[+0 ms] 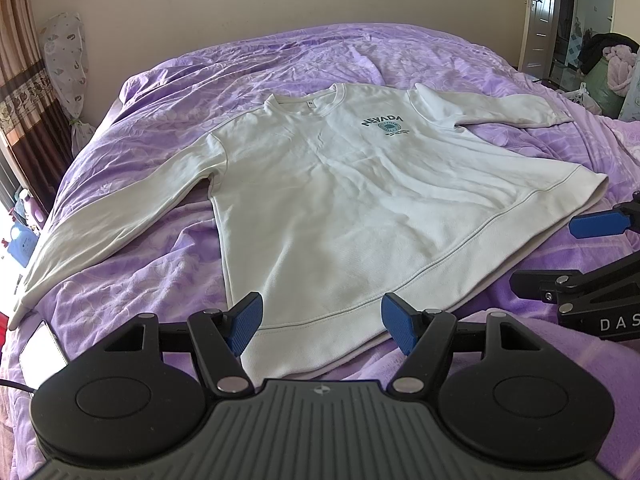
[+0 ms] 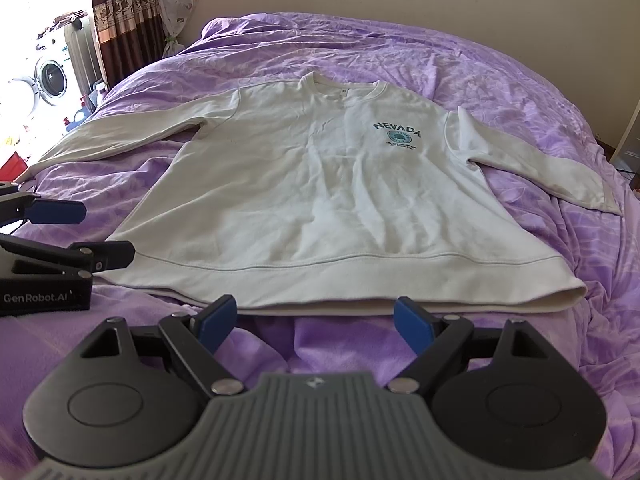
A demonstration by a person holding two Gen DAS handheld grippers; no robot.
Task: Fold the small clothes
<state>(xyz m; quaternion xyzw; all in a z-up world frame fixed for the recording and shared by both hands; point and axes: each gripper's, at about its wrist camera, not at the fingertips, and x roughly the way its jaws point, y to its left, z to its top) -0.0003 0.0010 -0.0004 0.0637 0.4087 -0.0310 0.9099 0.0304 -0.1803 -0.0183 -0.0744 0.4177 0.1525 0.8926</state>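
A cream long-sleeved sweatshirt (image 1: 352, 200) with a dark "NEVADA" print lies flat and face up on the purple bedspread (image 1: 152, 264), both sleeves spread out to the sides. It also shows in the right wrist view (image 2: 320, 200). My left gripper (image 1: 322, 320) is open and empty, its blue pads (image 1: 246, 320) just above the hem's left part. My right gripper (image 2: 316, 320) is open and empty, just short of the hem's front edge. Each gripper shows in the other's view: the right one (image 1: 560, 252) and the left one (image 2: 100, 232) sit side by side.
The bed (image 2: 520, 80) meets a beige wall at the back. Curtains (image 1: 20, 92) and a wrapped floor fan (image 1: 68, 64) stand at the left. A washing machine (image 2: 44, 80) is beyond the bed's left edge. A door (image 1: 540, 12) and piled items (image 1: 608, 64) are at the right.
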